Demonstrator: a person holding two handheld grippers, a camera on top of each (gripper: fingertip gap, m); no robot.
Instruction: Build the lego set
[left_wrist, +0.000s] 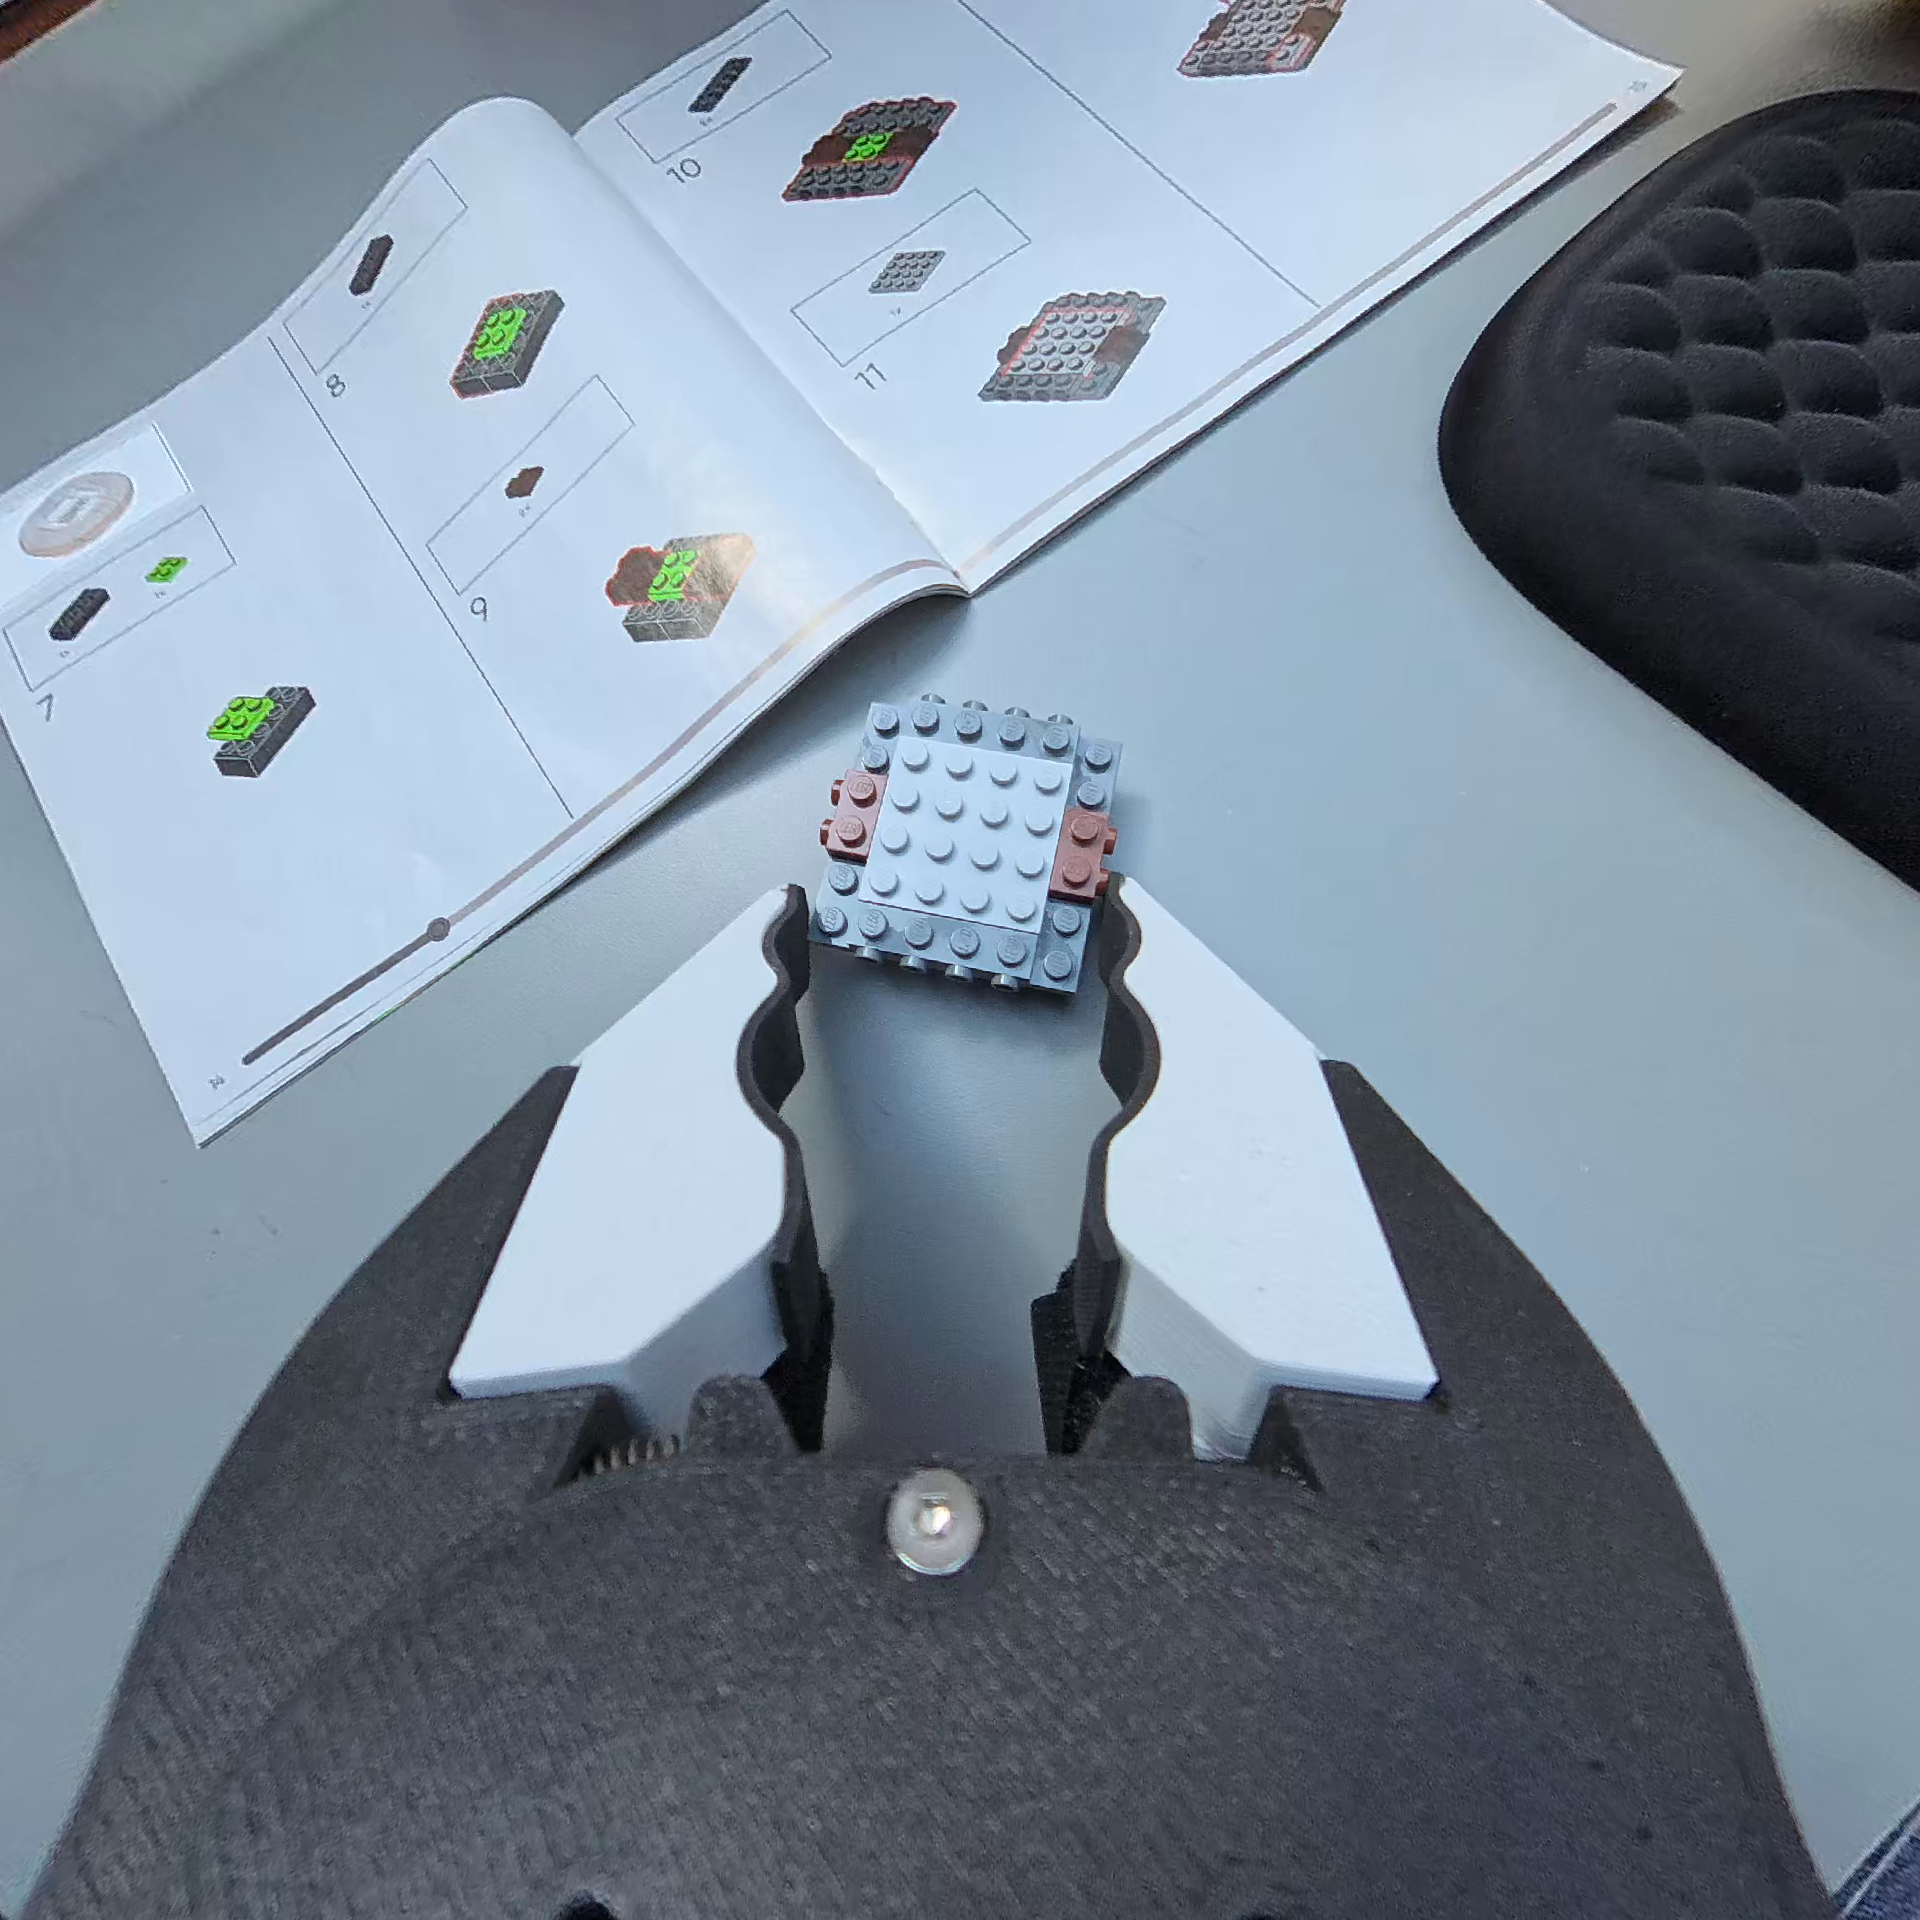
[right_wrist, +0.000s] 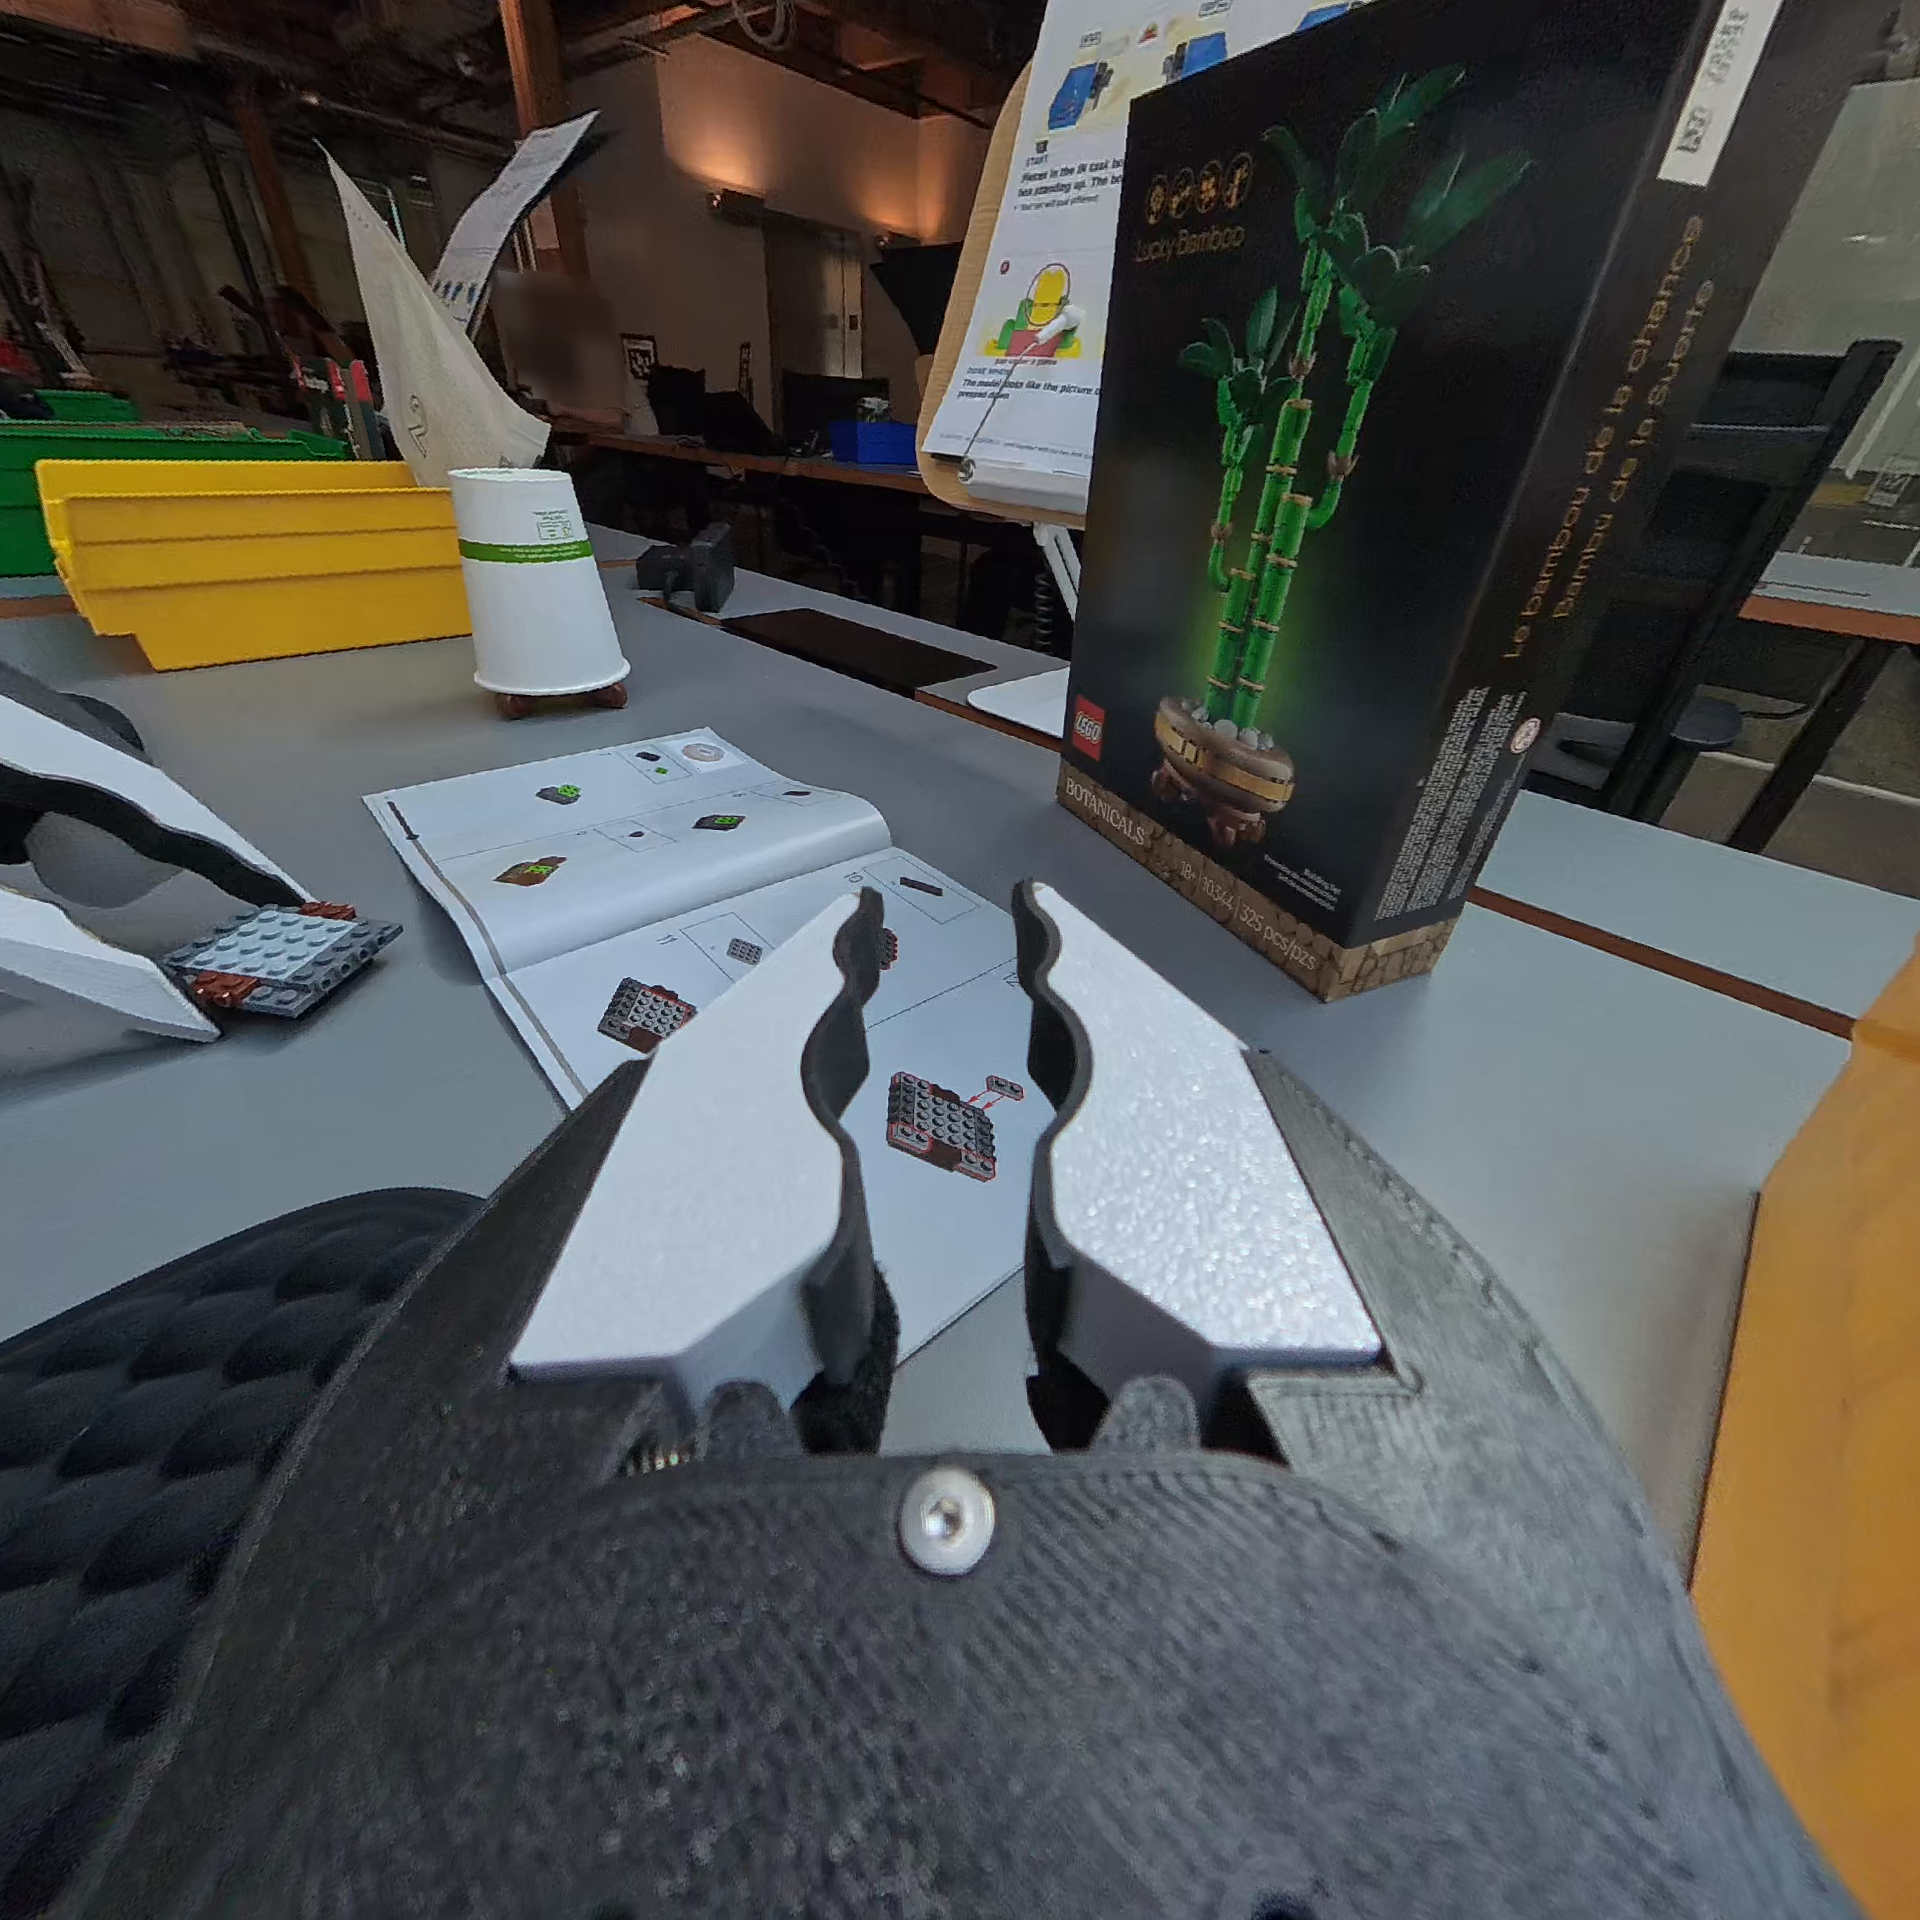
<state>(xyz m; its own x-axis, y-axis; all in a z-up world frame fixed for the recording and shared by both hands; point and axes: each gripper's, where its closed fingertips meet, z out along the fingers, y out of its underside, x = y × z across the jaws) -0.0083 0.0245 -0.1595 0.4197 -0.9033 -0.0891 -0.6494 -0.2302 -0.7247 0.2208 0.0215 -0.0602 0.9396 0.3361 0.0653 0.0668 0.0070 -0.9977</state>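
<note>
Grey table (left_wrist: 1351, 831) underneath, seen from the left wrist: left claw (left_wrist: 954, 902) spread open, tips at the near corners of the lego build (left_wrist: 966, 842), whether touching cannot tell. Build flat on the table, pale grey plate on top, darker grey studded border, two reddish-brown bricks on opposite sides. Open booklet (left_wrist: 582, 468) just beyond it, black dimpled pad (left_wrist: 1714, 416) off to the right. From the right wrist: right claw (right_wrist: 945, 904) open and empty, held above the booklet (right_wrist: 665, 883) near the pad (right_wrist: 156, 1403). Build (right_wrist: 286, 956) far left on the table (right_wrist: 1507, 1091), between the fingers of the left claw (right_wrist: 223, 961). Dark box (right_wrist: 1382, 499) with a bamboo picture upright on the right, upturned white paper cup (right_wrist: 535, 582) on small brown pieces behind the booklet, yellow bins (right_wrist: 249, 561) stacked beyond at left.
</note>
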